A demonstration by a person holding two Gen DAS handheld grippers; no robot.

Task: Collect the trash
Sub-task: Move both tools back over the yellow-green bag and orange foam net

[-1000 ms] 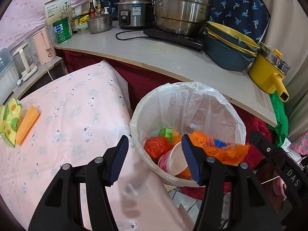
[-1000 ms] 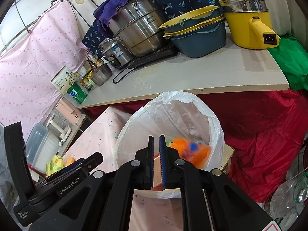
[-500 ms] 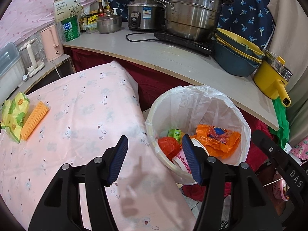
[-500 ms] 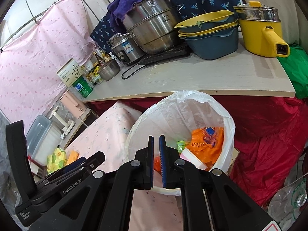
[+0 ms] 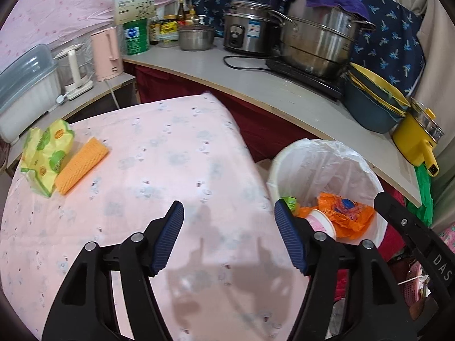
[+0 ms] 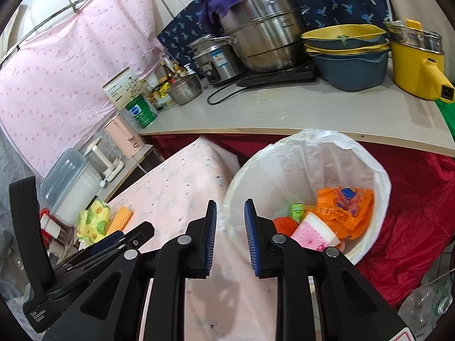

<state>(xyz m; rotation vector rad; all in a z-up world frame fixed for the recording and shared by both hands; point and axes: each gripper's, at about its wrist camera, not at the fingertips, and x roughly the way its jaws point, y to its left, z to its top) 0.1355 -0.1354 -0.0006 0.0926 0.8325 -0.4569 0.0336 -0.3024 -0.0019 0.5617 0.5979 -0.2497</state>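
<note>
Trash [image 5: 344, 213] lies crumpled, orange, in the lined bin [image 5: 366, 170]; both hand-held grippers opening, empty.

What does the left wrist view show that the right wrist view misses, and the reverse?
Only the left wrist view shows the pink basket at lower right. Only the right wrist view shows the clear plastic bottle on the floor and the left gripper from the side. Both share the lined trash bin, orange bag, pink cup, yellow-green wrapper and orange wafer pack on the pink-clothed table.
</note>
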